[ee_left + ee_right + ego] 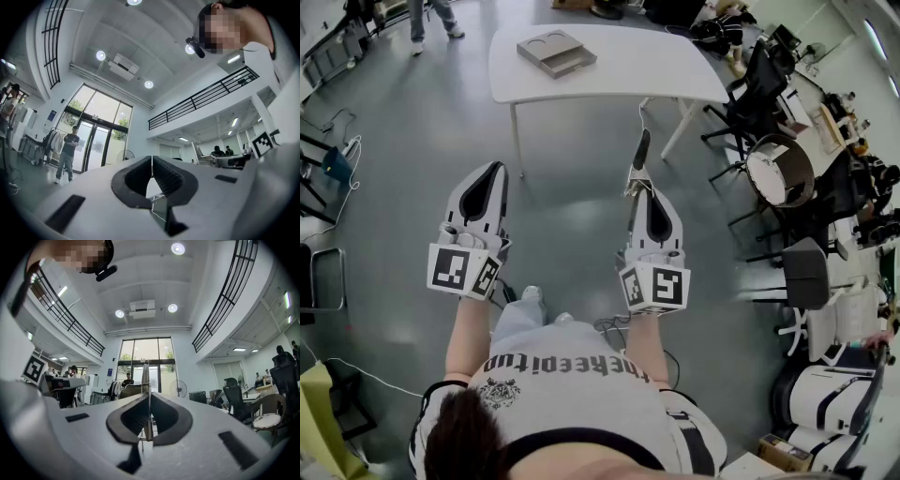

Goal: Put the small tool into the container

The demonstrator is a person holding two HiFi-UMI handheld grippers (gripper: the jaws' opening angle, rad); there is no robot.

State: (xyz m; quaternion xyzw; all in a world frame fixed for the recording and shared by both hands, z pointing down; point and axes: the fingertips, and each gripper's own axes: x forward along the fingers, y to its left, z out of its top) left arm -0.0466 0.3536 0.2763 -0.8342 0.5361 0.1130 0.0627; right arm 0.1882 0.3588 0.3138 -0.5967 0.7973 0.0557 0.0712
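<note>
Grey container (pixel 555 52) sat on the far white table (pixel 675 75), well apart from both tongs. It lay far and left of your right gripper (pixel 639 186) and far and slightly right of your left gripper (pixel 494 169). Right jaws were clamped on the small tool (pixel 641 150), a thin shank pinched between the pads. Its dark handle stuck out past the tips, long axis in line with the jaws and pointing at the table's near edge. Left jaws were closed on nothing. My read: the carry was still ahead, reach far and left with the right hand.
</note>
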